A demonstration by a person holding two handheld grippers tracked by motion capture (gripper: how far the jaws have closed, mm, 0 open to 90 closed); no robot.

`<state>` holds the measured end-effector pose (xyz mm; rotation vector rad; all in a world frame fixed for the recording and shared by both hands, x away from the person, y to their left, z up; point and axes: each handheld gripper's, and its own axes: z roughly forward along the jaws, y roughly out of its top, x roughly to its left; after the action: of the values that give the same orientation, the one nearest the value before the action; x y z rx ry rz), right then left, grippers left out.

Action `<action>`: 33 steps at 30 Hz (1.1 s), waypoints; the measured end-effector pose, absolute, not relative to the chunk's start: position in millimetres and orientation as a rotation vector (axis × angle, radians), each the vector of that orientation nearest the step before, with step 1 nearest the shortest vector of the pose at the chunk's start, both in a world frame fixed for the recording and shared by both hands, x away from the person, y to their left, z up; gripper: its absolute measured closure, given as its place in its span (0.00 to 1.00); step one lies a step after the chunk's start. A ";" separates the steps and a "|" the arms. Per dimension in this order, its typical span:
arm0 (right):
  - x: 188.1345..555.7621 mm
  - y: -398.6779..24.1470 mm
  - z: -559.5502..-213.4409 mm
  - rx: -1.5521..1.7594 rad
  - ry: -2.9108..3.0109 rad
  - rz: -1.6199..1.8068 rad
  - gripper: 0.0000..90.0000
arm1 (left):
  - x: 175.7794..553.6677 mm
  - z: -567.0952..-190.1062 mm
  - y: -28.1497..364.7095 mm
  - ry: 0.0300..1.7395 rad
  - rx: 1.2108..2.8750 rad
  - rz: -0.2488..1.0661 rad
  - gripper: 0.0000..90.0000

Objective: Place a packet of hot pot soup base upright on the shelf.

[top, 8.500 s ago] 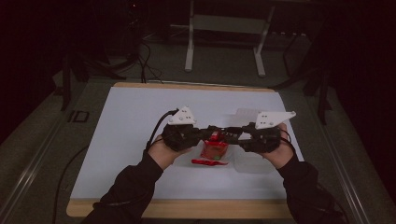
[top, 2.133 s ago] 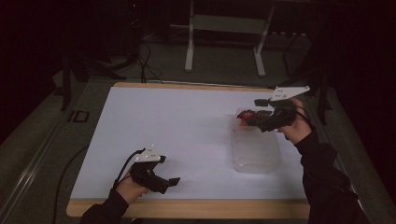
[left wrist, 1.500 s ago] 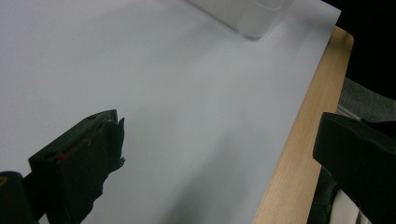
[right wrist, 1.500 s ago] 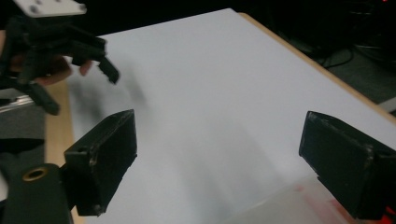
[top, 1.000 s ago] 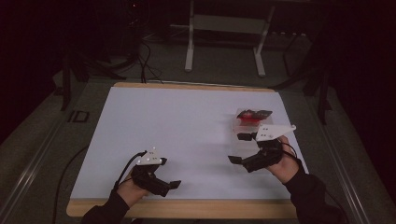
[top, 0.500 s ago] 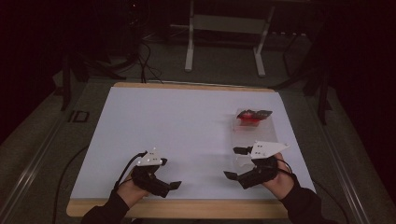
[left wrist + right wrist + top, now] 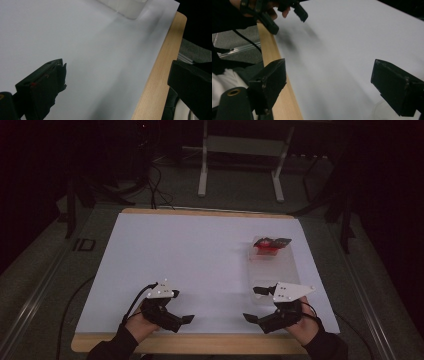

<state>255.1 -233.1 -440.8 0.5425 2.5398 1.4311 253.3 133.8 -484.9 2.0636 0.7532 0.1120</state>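
With the red packet (image 7: 270, 247) lodged in the clear box (image 7: 272, 270) beyond it, the right gripper (image 7: 258, 304) is held wide, empty, work judged finished

Two tools, the left tool (image 7: 180, 312) and the right tool (image 7: 256, 304), one clear container (image 7: 272, 270) and one red item (image 7: 266, 248) inside it, all on one tabletop (image 7: 190, 255).

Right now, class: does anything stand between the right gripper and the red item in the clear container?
Nothing visible does. The right gripper hangs open at the table's near edge, and the red item lies at the far end of the clear container. Between them is the container's bare middle stretch and near rim.
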 end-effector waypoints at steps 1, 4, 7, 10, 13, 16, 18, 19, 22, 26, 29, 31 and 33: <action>254.0 -233.9 -442.4 0.542 2.545 1.425 0.14 | 253.1 -484.8 133.7 0.752 2.066 0.113 0.01; 250.6 -236.6 -447.2 0.550 2.548 1.437 0.14 | 253.0 -485.0 133.5 0.748 2.069 0.113 0.01; 247.3 -238.3 -452.3 0.550 2.563 1.425 0.14 | 252.9 -485.4 133.5 0.749 2.071 0.111 0.01; 245.4 -239.8 -455.3 0.555 2.567 1.427 0.14 | 252.8 -485.5 133.5 0.748 2.070 0.111 0.01; 242.5 -243.6 -460.5 0.536 2.563 1.405 0.14 | 252.7 -484.7 134.0 0.741 2.072 0.116 0.01; 241.6 -245.5 -462.8 0.535 2.568 1.400 0.14 | 252.3 -484.6 134.0 0.741 2.074 0.116 0.01; 241.2 -247.8 -465.2 0.539 2.570 1.396 0.14 | 252.0 -484.7 134.0 0.743 2.071 0.113 0.01; 240.7 -248.7 -465.5 0.542 2.574 1.394 0.14 | 251.9 -484.7 133.8 0.743 2.072 0.112 0.01; 239.0 -251.7 -466.9 0.546 2.575 1.394 0.14 | 252.0 -484.9 133.7 0.741 2.072 0.110 0.01; 237.6 -255.4 -467.6 0.556 2.578 1.411 0.14 | 251.9 -485.2 133.5 0.738 2.074 0.109 0.01; 235.9 -257.9 -469.3 0.557 2.589 1.402 0.14 | 251.6 -485.6 133.3 0.737 2.075 0.107 0.01; 235.0 -259.8 -470.4 0.557 2.589 1.394 0.14 | 251.7 -485.7 133.1 0.737 2.075 0.107 0.01; 234.2 -261.6 -471.3 0.561 2.589 1.398 0.14 | 251.7 -486.0 132.8 0.736 2.074 0.105 0.01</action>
<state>234.2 -261.6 -471.3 0.5611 2.5894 1.3978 251.7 132.8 -486.0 2.0743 0.7358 0.1050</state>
